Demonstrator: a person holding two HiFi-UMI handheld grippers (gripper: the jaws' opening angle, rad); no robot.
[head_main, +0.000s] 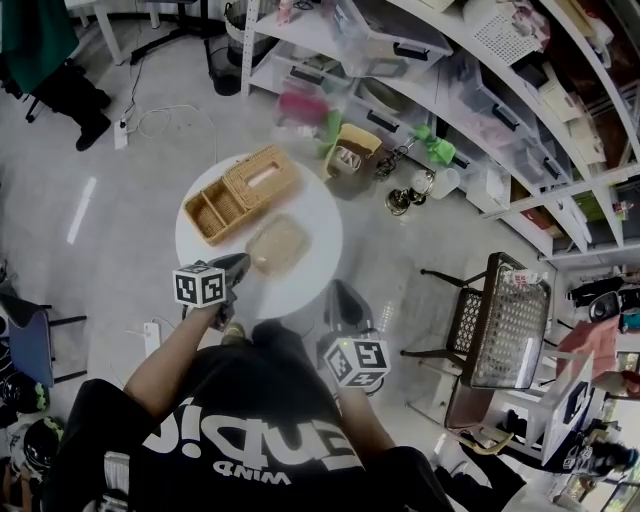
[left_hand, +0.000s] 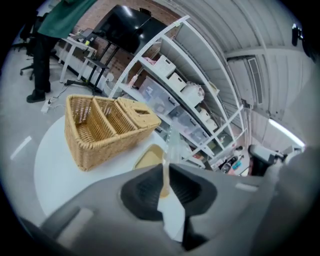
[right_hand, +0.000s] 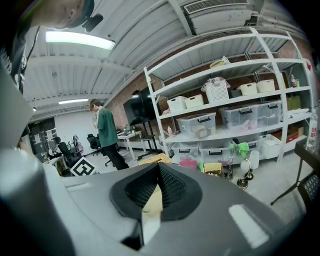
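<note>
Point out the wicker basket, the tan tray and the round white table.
wicker basket (head_main: 262, 178): head view, on its lidded section.
tan tray (head_main: 277, 245): head view, on its middle.
round white table (head_main: 322, 218): head view, on the bare top right of the tray.

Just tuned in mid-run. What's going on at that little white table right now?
A person stands at the round white table with a gripper in each hand. The left gripper is over the near edge of the table, jaws together with nothing gripped, pointing at a flat tan lid that lies beside the wicker basket. The right gripper is just off the table's rim, also shut and empty, and faces the storage shelves.
</note>
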